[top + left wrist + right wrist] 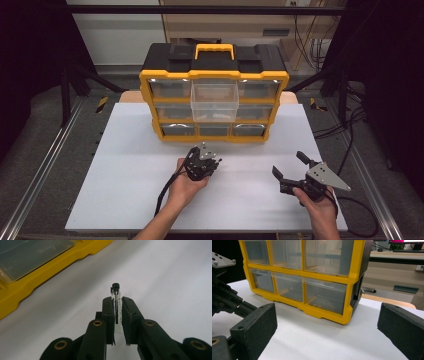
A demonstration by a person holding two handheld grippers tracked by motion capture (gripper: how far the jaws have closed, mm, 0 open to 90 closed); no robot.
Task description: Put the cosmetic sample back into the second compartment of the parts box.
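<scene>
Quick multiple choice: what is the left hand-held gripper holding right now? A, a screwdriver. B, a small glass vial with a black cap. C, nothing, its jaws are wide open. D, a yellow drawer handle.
B: in the left gripper view the left hand-held gripper has its jaws closed on a small glass vial, whose black cap sticks out past the jaw tips.

Yellow-and-black drawer organizer (pixel 214 95) standing upright at upper centre of high view, on white desk (pixel 125 175). Yellow carry handle (pixel 214 50) lying on its black top. Clear drawer (pixel 214 101), top row middle, sticking out toward viewer; other clear drawers sitting flush in yellow frame. Dark metal frame rails (pixel 45 165) running along left and right edges. Black cables (pixel 345 125) trailing over grey floor at right. Beige furniture showing behind, top centre.
</scene>
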